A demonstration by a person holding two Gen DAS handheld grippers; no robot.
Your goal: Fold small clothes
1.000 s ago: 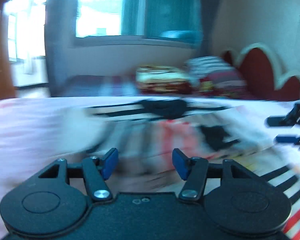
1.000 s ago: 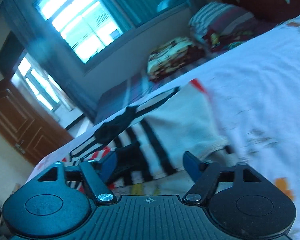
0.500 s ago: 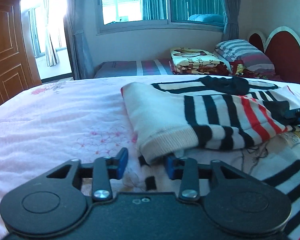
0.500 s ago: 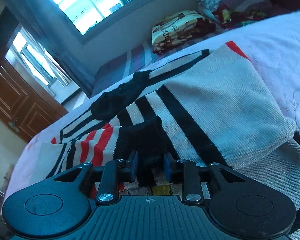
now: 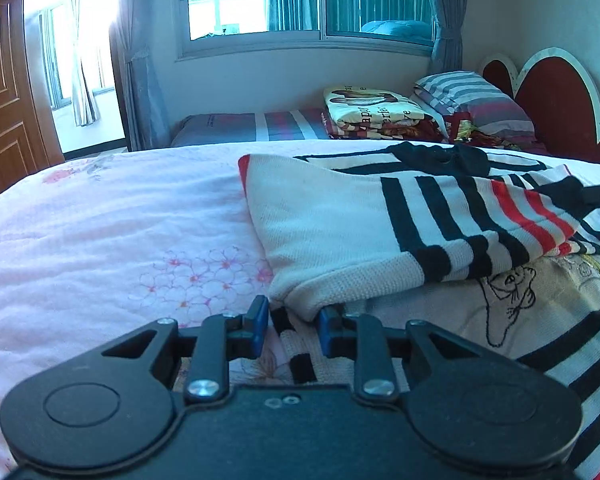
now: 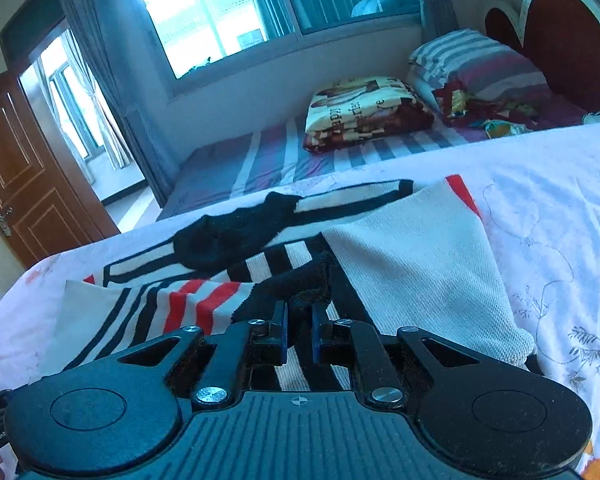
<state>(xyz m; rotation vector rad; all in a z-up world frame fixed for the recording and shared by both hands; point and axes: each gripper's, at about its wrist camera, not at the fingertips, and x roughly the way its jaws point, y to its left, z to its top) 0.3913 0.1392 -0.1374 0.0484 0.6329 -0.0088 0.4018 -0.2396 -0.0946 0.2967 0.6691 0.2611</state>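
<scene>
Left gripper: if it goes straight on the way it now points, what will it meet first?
Probably the white cuff of the striped sweater, which already lies between the left gripper fingers.

Striped sweaters [image 5: 400, 232]: one is counted on the bed.
Grippers: two are counted, left gripper [image 5: 293, 322] and right gripper [image 6: 299, 330].
Folded blankets [image 6: 364, 112]: one.
Striped pillows [image 6: 472, 64]: one.
Wooden doors [image 6: 24, 184]: one.
</scene>
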